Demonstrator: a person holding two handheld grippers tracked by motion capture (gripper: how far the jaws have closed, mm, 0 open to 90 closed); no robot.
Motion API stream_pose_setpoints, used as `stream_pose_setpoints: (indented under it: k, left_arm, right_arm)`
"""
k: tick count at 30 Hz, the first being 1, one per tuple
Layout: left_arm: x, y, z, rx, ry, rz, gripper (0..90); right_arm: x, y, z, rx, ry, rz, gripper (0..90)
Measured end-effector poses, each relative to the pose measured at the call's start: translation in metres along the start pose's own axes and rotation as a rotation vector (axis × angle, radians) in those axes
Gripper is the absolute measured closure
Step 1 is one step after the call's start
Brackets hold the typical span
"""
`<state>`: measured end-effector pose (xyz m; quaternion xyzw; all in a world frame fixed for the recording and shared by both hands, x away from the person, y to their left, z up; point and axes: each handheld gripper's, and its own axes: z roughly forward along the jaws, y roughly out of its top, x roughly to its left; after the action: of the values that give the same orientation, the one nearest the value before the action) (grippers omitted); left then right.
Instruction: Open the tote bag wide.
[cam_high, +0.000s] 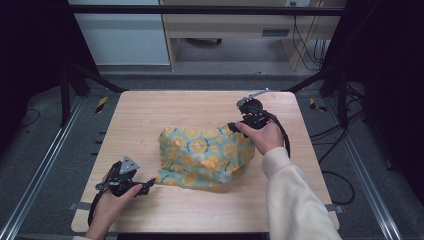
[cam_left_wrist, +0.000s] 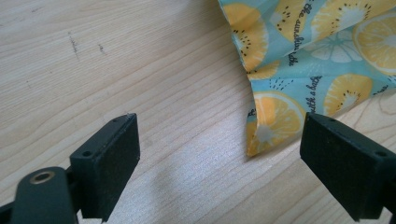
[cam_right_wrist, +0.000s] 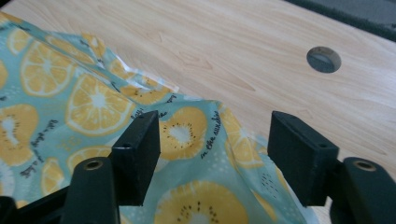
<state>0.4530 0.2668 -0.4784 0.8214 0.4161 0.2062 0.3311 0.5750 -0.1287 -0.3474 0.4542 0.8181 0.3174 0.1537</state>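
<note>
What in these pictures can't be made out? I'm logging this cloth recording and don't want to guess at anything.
- Underside of the cloth: high view, its own bunched folds cover it.
- Right gripper jaws: high view, the right hand covers them.
- Printed script on the cloth: both gripper views, too small and tilted to read fully.
- Left gripper jaw gap: high view, too small; the left gripper view shows it open.

Grey floor (cam_high: 45, 165), wooden desk (cam_high: 240, 22) behind, black frame bars (cam_high: 200, 10)
</note>
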Motion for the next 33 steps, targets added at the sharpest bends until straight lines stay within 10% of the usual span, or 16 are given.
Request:
stream_pose_setpoints:
  k: [6, 14, 33]
  left_arm:
    - [0.000, 0.000, 0.001, 0.007, 0.000, 0.004, 11.9]
    - [-0.001, 0.000, 0.001, 0.006, 0.003, 0.006, 12.1]
    - [-0.003, 0.001, -0.001, -0.009, 0.006, 0.011, 13.2]
  right_arm:
    - [0.005, -0.001, 0.008, 0.084, 0.019, -0.006, 60.3]
    - [0.006, -0.006, 0.001, 0.061, 0.046, -0.033, 87.3]
    - [0.058, -0.049, -0.076, -0.221, 0.168, -0.179, 89.9]
